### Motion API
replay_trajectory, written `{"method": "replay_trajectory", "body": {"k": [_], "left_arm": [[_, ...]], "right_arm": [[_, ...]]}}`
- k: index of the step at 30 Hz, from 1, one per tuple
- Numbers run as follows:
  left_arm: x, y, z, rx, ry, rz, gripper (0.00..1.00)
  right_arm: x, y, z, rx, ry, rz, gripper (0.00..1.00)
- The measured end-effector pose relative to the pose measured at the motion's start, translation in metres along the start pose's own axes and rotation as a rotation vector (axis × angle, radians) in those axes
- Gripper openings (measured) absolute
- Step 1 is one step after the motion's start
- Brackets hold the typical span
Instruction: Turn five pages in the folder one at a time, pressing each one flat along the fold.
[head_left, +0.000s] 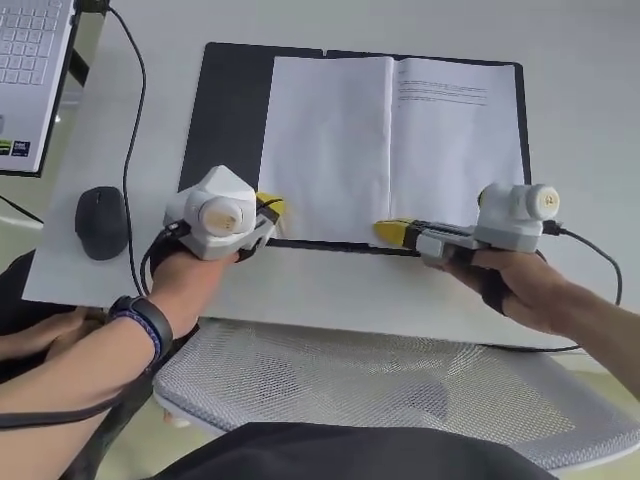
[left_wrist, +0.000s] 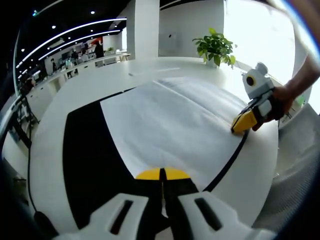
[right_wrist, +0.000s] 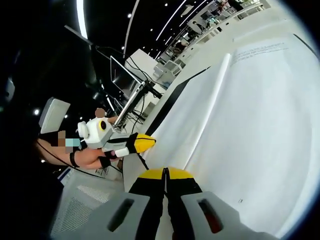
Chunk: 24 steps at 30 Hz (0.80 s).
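Folder (head_left: 235, 110) lying open on the white table (head_left: 580, 150), with both grippers at its near edge.
From the left: a laptop (head_left: 30, 70) at the table's far corner, with a dark mouse (head_left: 102, 222) nearer; the left gripper (head_left: 272, 207), jaws pressed together with nothing seen between them, at the near left corner of the left page (head_left: 325, 150); the fold (head_left: 390, 150); the right page (head_left: 455, 160), printed near its top; the right gripper (head_left: 390, 232), jaws likewise closed on nothing visible, tips at the fold's near end.

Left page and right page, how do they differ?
The left page is blank; the right page carries a few printed lines at its top. Wide black folder shows beside the left page, only a thin strip beside the right page. Both are white and lie open.
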<state>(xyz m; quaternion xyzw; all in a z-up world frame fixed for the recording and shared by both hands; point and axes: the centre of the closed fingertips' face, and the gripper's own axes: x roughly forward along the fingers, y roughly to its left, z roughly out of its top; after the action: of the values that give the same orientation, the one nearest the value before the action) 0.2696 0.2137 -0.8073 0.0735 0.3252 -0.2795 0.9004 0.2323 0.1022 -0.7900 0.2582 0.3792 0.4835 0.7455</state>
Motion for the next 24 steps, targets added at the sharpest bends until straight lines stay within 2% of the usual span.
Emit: {"method": "replay_trajectory", "body": {"k": [6,24], "left_arm": [[-0.0003,0.0004,0.0,-0.002,-0.002,0.005,0.0],[0.0001,0.0021,-0.0012,0.005,0.001,0.015,0.0]], "right_arm": [[-0.0018,0.0017,-0.0054,0.002,0.006,0.003,0.0],[-0.0009,0.001,-0.0057,0.013,0.009,-0.019,0.0]]}}
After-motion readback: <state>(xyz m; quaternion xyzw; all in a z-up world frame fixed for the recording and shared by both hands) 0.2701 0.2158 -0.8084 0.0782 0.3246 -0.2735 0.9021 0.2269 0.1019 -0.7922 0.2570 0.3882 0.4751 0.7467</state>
